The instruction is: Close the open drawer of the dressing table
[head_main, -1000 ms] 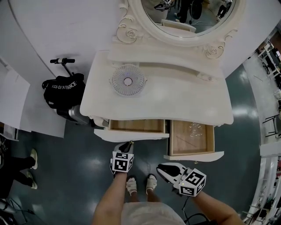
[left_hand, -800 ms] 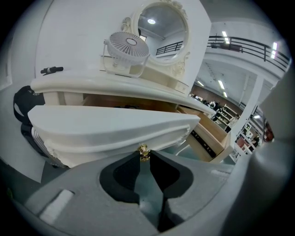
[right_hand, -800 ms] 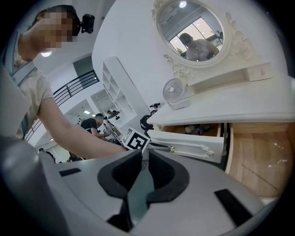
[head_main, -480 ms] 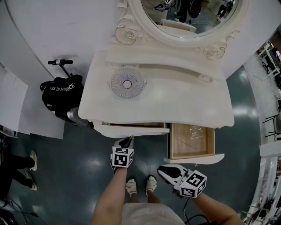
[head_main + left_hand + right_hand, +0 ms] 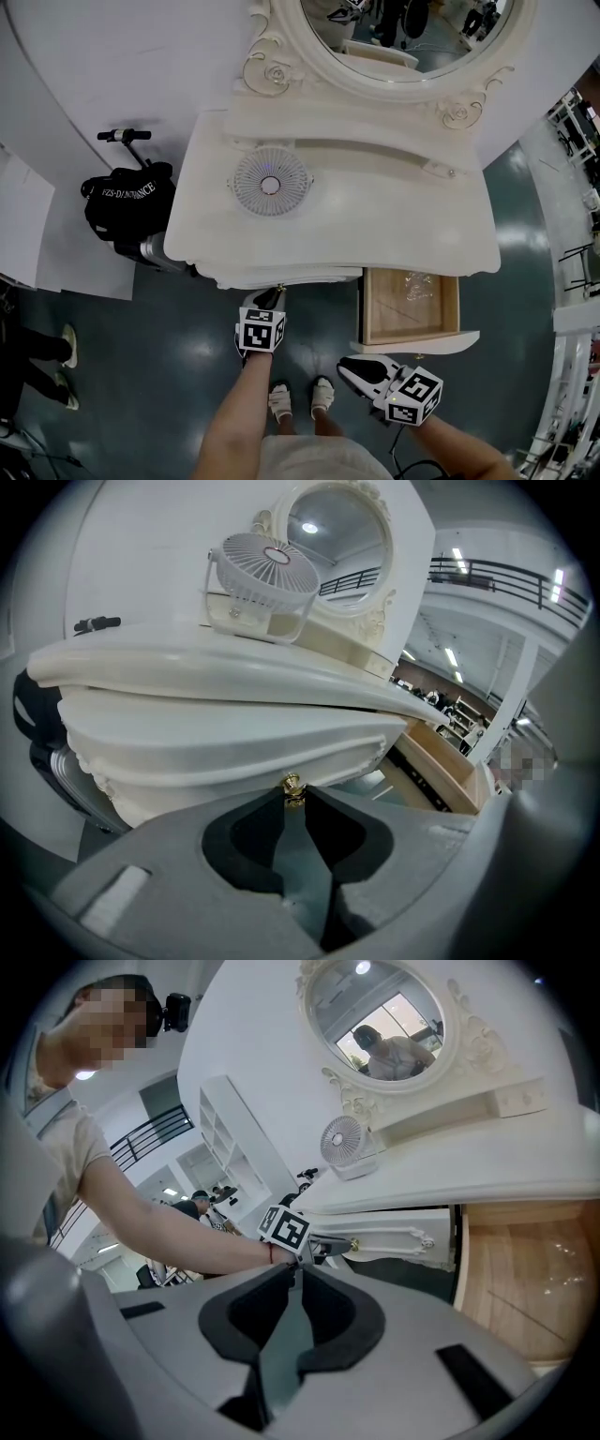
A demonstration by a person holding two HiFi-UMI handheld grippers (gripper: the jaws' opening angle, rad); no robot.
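Right now my left gripper [image 5: 293, 795] is pinching the small gold knob [image 5: 292, 783] on the left drawer [image 5: 234, 752]. That drawer's white front sits pushed in under the edge of the dressing table [image 5: 375, 230]. My right gripper [image 5: 292, 1273] hangs in front of the right drawer [image 5: 418, 341] without touching it, its jaws pressed together on nothing. That right drawer stands pulled out, its wooden floor showing, with something clear lying toward the back. A small white fan [image 5: 270, 184] stands on the table top, below the oval mirror [image 5: 403, 33].
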